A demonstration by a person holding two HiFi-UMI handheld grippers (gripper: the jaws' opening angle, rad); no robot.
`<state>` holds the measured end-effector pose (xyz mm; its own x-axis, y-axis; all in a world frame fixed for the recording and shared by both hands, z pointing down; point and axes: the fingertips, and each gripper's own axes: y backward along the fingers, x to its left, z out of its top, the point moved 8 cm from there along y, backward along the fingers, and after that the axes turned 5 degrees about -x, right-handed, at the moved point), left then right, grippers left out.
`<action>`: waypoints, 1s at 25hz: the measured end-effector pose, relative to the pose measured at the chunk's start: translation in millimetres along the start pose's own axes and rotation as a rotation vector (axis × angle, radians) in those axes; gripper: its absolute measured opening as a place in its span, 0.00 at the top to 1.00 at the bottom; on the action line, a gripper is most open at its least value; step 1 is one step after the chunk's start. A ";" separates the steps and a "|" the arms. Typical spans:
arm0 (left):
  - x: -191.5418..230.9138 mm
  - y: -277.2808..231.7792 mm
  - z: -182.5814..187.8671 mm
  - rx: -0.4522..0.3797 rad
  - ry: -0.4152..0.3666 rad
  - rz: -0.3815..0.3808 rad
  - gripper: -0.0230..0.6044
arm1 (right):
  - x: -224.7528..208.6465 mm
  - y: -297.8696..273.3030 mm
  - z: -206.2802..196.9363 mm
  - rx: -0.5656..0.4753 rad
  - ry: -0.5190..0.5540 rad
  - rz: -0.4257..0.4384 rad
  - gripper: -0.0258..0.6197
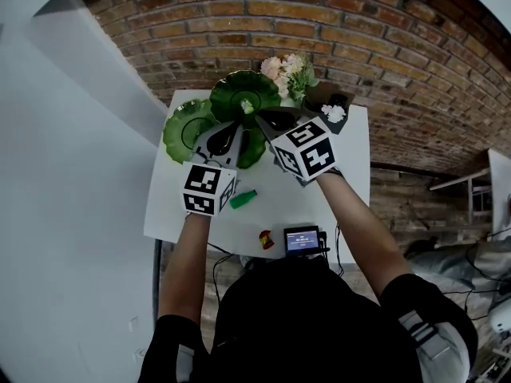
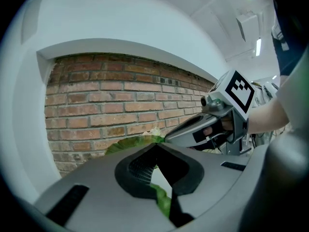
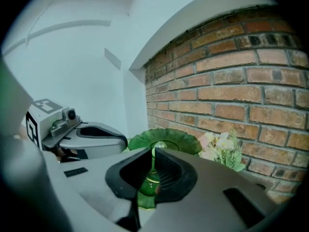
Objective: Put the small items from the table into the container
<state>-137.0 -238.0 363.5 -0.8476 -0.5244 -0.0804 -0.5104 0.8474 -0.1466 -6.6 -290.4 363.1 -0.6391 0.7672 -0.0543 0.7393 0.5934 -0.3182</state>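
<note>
On the white counter (image 1: 351, 174), a green leaf-shaped dish (image 1: 185, 130) stood at the far side in front of a brick wall (image 1: 375, 46). A bunch of pale flowers (image 1: 287, 72) and a dark pot (image 1: 334, 110) holding something white stood to its right. Both tools reached over the dish from the near side and lay close together. The left tool (image 1: 238, 126) had its tips together, and its own view showed nothing between them, only a strip of white counter and green leaf behind the pads. The right tool (image 1: 263, 116) pointed at the upper leaf. Its jaws were drawn almost together, leaving a thin slit, and no item could be made out clamped in it. Through the slit the green of the dish showed. A small pale piece (image 1: 247, 105) lay on the upper leaf just beyond the right tool's tips. Two small items were on the counter, well apart from the dish. A green one (image 1: 243, 199) lay just to the right of the left tool's marker cube, and a red and yellow one (image 1: 266, 239) lay at the near edge. Just to the right of that one, a small device with a lit screen (image 1: 302, 240) sat on the near edge.
</note>
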 end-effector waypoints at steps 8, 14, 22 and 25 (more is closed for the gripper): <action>-16.4 24.7 -6.3 -0.013 -0.004 -0.019 0.95 | 24.1 27.8 -5.9 -0.102 -0.020 0.051 0.94; -28.6 48.2 -24.9 0.002 0.042 -0.023 0.95 | 43.1 41.8 -24.1 -0.091 -0.043 0.067 0.94; -40.7 67.9 -40.6 0.014 0.084 -0.024 0.95 | 58.2 56.3 -47.9 -0.048 -0.094 0.040 0.94; -43.1 70.0 -39.7 0.011 0.084 -0.026 0.95 | 59.7 61.0 -51.6 -0.043 -0.108 0.030 0.94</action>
<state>-141.9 -152.8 395.8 -0.8438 -0.5367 0.0060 -0.5307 0.8327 -0.1580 11.3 -195.8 389.4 -0.6342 0.7552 -0.1658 0.7653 0.5826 -0.2738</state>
